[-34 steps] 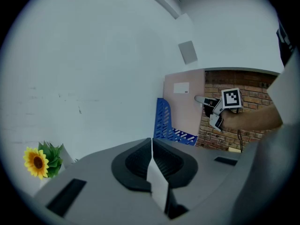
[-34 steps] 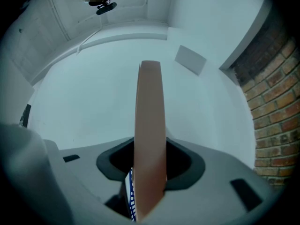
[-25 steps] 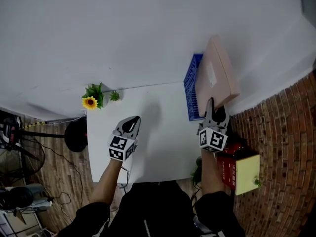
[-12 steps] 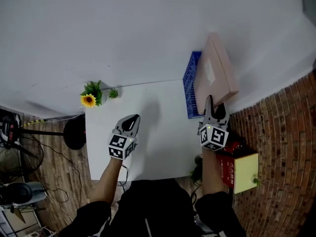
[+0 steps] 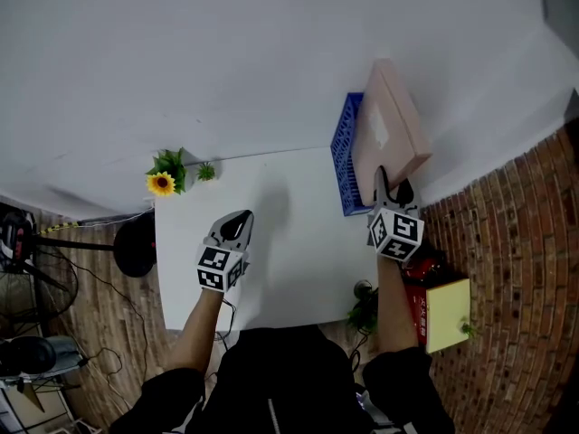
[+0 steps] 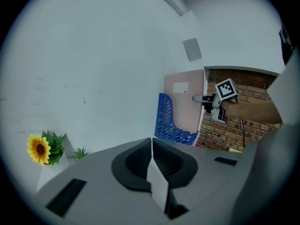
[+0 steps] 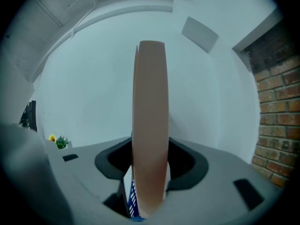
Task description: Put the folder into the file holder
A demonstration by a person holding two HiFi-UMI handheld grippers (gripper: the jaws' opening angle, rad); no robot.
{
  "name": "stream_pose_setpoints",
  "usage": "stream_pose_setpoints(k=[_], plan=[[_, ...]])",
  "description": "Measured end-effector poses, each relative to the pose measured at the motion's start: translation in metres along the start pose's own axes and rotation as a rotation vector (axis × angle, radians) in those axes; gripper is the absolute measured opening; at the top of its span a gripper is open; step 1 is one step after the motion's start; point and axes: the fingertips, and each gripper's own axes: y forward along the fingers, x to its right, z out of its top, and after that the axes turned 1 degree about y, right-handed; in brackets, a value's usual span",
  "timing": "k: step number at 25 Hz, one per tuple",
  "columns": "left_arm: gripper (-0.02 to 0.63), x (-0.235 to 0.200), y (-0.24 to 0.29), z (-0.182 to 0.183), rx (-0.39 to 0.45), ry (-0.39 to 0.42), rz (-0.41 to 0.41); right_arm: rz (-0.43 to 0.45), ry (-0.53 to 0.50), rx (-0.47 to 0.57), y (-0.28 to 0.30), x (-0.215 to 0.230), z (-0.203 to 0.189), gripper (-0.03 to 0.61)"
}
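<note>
A thick beige folder (image 5: 391, 129) stands on edge in the blue file holder (image 5: 343, 165) at the white table's far right corner. My right gripper (image 5: 391, 181) straddles the folder's near edge. In the right gripper view the folder (image 7: 150, 121) fills the space between the jaws, which are opening, and a thin gap shows beside it. A bit of the holder (image 7: 132, 203) shows below. My left gripper (image 5: 237, 222) hovers over the table's left half, shut and empty. The left gripper view shows the folder (image 6: 185, 107), the holder (image 6: 165, 121) and the right gripper (image 6: 199, 98).
A sunflower pot (image 5: 165, 184) and a small green plant (image 5: 207, 172) stand at the table's (image 5: 289, 260) far left corner. A red box with a yellow block (image 5: 445, 313) sits beyond the right edge over brick. A black stand (image 5: 136, 245) is at the left.
The right gripper has crept slightly farther along the folder's near edge, and the folder stands a little more upright in the holder. The left gripper has hardly moved.
</note>
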Motion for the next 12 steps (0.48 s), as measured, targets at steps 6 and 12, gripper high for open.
stream_pose_setpoints(k=[6,12], plan=[[0.028,-0.002,-0.005,-0.001,0.005,-0.003,0.01,-0.01,0.018,0.018,0.0,0.001,0.001,0.184],[0.028,-0.008,-0.011,-0.001,0.004,-0.002,0.029,-0.036,0.019,0.16,-0.011,-0.003,0.004,0.173]])
